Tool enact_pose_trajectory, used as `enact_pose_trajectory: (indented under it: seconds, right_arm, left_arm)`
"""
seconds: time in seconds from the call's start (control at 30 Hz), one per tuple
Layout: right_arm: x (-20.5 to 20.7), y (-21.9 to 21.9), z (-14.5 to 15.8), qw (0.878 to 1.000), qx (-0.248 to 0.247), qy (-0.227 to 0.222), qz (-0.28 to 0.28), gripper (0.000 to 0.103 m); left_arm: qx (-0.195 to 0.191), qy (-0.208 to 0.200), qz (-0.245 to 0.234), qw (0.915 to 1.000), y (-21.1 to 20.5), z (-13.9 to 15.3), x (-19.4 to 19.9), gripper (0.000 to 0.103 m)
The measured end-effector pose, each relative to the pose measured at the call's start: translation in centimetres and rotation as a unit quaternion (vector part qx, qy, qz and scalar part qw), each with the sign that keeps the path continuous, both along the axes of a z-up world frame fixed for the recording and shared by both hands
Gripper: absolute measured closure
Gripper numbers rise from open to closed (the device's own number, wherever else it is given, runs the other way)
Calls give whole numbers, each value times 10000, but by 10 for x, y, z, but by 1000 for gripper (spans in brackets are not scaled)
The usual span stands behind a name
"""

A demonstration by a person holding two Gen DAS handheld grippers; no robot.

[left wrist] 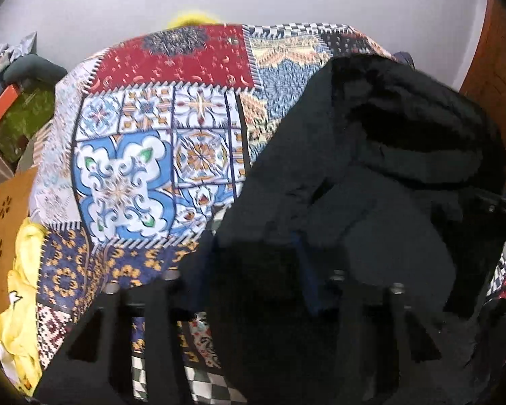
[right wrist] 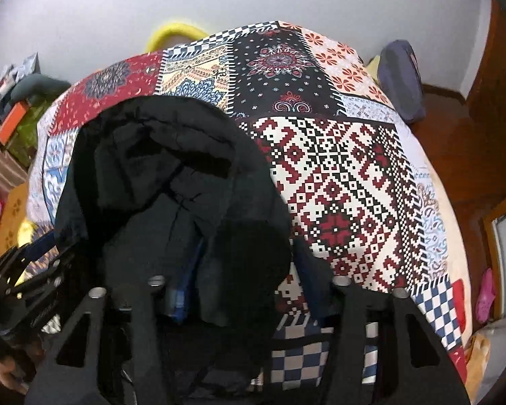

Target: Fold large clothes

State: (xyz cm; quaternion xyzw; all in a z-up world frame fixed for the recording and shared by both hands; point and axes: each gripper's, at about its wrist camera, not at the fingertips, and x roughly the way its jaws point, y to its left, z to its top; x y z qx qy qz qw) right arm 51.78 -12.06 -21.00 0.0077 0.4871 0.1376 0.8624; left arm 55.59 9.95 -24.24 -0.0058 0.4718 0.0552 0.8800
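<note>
Between the fingers of the left gripper (left wrist: 253, 290) a dark fold of the black jacket (left wrist: 371, 168) is seen, with a strip of blue lining running up through the gap. The fingers stand well apart at their bases, but their tips are lost against the black cloth, so it cannot be told whether cloth is pinched or merely draped there.

The same holds for the right gripper (right wrist: 249, 290): its fingers are set wide, a rounded black lobe of the jacket (right wrist: 172, 175) hangs in the gap with blue lining beside it, and a grip cannot be confirmed.

From the left gripper the bulk of the garment is spread toward 1 o'clock, its hood or collar end lying farthest away. From the right gripper it is spread toward 11 o'clock. The long axis is thus judged to run away from both grippers, roughly 6 to 12, with the near hem at the grippers and the hood at the far end. The two grippers are placed side by side at that near edge, the other rig being glimpsed at 3 o'clock in the left view and 8 o'clock in the right view; neither is clearly nearer.

The jacket is laid on the patchwork bedspread (right wrist: 337, 175), which is exposed at 10 o'clock of the left gripper and 1 o'clock of the right.
</note>
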Motion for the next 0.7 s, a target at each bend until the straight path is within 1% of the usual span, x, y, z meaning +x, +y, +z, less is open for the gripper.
enact_pose_trajectory:
  seconds: [0.07,0.13,0.2,0.23,0.27,0.37,0.43,0.47,0.57,0.63,0.7]
  right_arm:
    - [-2,3,-2,9996,-248,-113,82,73]
    - [-8,8,-1,9976,-580,-261,274,80]
    - [-17,11,2,9950,-800,-433,410,83]
    - [-19,12,4,9945,-813,-479,445,88]
    - [-23,11,7,9949,-741,-508,467,90]
    - [-36,7,22,9947,-613,-620,543,91]
    - [-48,6,34,9935,-585,-739,637,91]
    - [-56,6,42,9926,-573,-816,692,92]
    - [-83,4,65,9895,-528,-1058,831,92]
    - [-99,3,77,9882,-480,-1158,883,92]
    - [-121,0,88,9879,-332,-1192,932,92]
  left_arm:
    - [106,-98,-80,9999,-4,1,-4,73]
    - [185,-149,-148,9996,-6,5,-10,84]
    - [143,-192,-203,9995,-6,12,-16,90]
    - [91,-230,-208,9995,-4,18,-22,91]
    - [39,-263,-216,9994,-2,24,-25,91]
    - [-160,-381,-275,9988,4,45,-41,92]
    - [-289,-498,-406,9975,6,66,-58,93]
    - [-277,-548,-495,9969,6,76,-67,93]
    - [-40,-677,-715,9951,-1,97,-96,93]
    - [-53,-698,-770,9946,-3,108,-114,93]
    - [-98,-734,-832,9938,-4,119,-135,93]
